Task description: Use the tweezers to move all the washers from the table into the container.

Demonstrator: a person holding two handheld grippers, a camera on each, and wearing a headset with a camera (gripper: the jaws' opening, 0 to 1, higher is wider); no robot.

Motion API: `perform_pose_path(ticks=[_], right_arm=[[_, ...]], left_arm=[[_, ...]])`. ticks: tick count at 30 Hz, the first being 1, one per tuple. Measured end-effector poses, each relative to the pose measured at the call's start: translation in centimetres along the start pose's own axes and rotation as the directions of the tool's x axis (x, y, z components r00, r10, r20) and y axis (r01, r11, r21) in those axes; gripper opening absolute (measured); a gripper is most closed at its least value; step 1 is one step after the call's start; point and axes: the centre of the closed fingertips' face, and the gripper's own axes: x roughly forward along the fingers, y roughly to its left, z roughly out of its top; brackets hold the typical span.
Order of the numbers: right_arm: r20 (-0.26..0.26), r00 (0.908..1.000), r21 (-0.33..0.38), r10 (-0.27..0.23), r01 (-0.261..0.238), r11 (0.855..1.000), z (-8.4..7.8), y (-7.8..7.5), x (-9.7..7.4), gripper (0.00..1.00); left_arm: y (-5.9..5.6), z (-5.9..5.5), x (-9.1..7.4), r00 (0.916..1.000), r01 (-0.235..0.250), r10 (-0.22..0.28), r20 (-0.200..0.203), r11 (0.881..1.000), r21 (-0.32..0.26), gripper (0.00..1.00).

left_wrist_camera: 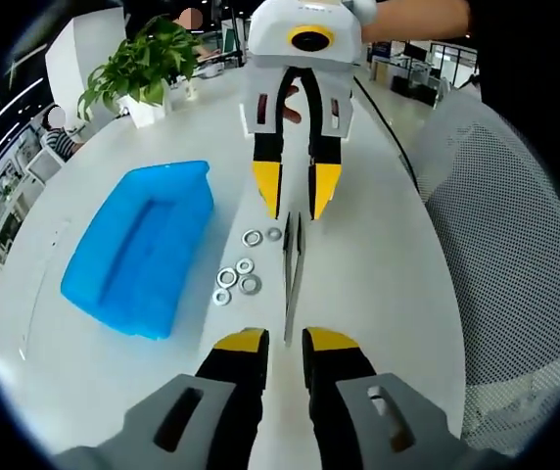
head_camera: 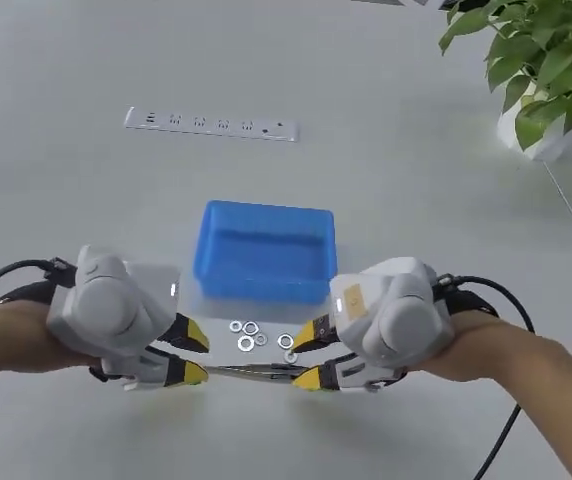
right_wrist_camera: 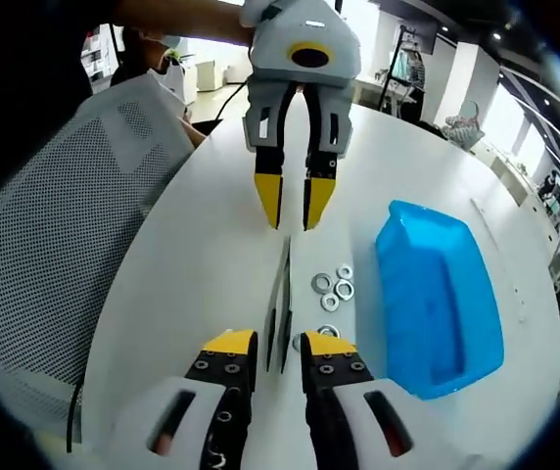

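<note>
Currently the washers (head_camera: 251,336) lie clustered at 6 o'clock of the blue container (head_camera: 266,250), with the tweezers (head_camera: 256,371) flat on the table (head_camera: 416,200) just nearer me. My left gripper (head_camera: 202,354) at their 9 o'clock and right gripper (head_camera: 302,357) at 3 o'clock are both slightly parted and empty. I judge I'm at pick-up: next, one must close squarely on the tweezers.

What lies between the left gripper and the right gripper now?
The tweezers lie on the table between them, clearest in the head view; the washers sit just beside, toward the container.
</note>
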Motion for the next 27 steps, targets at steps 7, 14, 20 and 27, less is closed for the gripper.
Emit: perform_pose_path(ticks=[7,14,20,27], right_arm=[[-0.018,0.9997,-0.029,0.016,-0.016,0.999,0.1,0.3,1.2,0.16],[-0.027,0.9995,-0.037,0.017,-0.018,0.999,0.0,0.2,1.7,0.14],[-0.028,0.9996,-0.031,0.009,-0.01,0.999,-0.2,0.2,1.9,0.13],[-0.022,0.9997,-0.024,0.008,-0.008,1.0,-0.2,0.2,1.9,0.13]], left_arm=[[-0.2,-0.2,0.5,0.9996,0.022,-0.022,-0.02,1.0,-0.005,0.13],[-0.3,-0.6,1.3,0.9985,0.039,-0.039,-0.038,0.999,0.007,0.09],[-0.3,-0.6,1.4,0.9982,0.049,-0.048,-0.036,0.999,0.017,0.06],[-0.2,-0.6,1.4,0.9984,0.047,-0.046,-0.034,0.998,0.033,0.06]])
